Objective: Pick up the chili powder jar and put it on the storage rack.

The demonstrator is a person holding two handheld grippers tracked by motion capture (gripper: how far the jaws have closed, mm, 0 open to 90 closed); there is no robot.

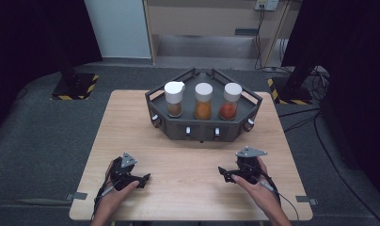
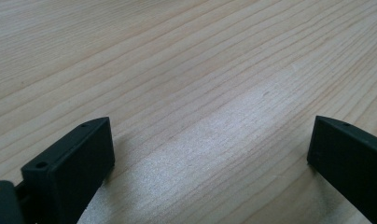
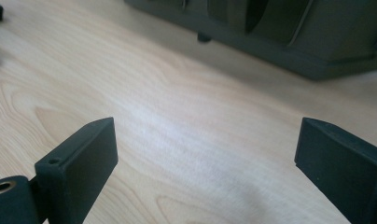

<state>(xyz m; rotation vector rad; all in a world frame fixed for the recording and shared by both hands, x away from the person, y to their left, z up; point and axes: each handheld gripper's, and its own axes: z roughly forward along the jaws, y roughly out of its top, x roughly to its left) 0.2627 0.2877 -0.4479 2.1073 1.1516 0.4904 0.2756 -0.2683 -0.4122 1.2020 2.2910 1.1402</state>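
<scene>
While both hands rest low on the near part of the wooden table (image 1: 131, 122), the left gripper (image 1: 142, 180) lies close to the front edge on the left side, and the right gripper (image 1: 224, 173) lies close to the same edge on the right side. Their tips point toward each other, with a wide bare strip of wood between them. Both have the jaws spread wide, and nothing is between them (each gripper view shows bare wood grain in the gap).

Farther back stands the dark angular rack (image 1: 204, 129), near the far edge of the table and well apart from both grippers. It carries three jars with white caps: a jar with brown content (image 1: 174, 100) at left, a jar with orange content (image 1: 203, 101) in the middle and a jar with red content (image 1: 231, 102) at right. They stand upright in one row, with small gaps between them.

In the right gripper view, the lower wall of the rack (image 3: 289, 44) crosses the top, and free table lies before it.
</scene>
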